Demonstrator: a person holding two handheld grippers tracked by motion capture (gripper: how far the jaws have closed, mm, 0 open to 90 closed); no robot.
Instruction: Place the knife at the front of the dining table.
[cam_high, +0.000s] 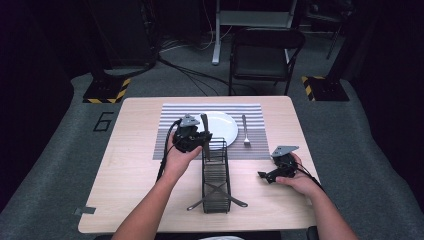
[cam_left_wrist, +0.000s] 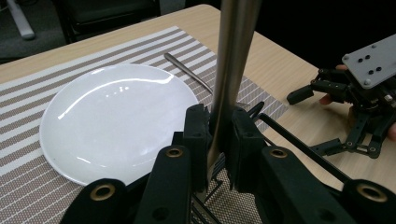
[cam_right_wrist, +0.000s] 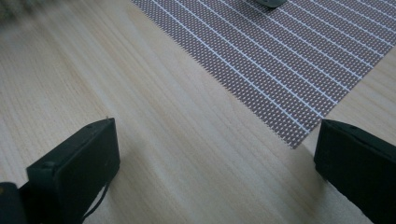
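Clamping a metal utensil (cam_left_wrist: 236, 56), top cut off, left gripper (cam_left_wrist: 218, 140); right gripper (cam_right_wrist: 215, 163) spread wide.

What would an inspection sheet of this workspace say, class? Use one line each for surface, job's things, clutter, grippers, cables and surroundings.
Surface: light wooden table with a striped placemat at its far side.
Job's things: white plate on the placemat; fork to its right; black wire rack on the table; metal utensil held upright over the rack's far end.
Clutter: nothing seen.
Grippers: left gripper shut on the utensil; right gripper open, low over bare table.
Cables: a black one trails from the left gripper; more lie on the floor.
Surroundings: dark folding chair, grey floor, hazard-striped stand bases.
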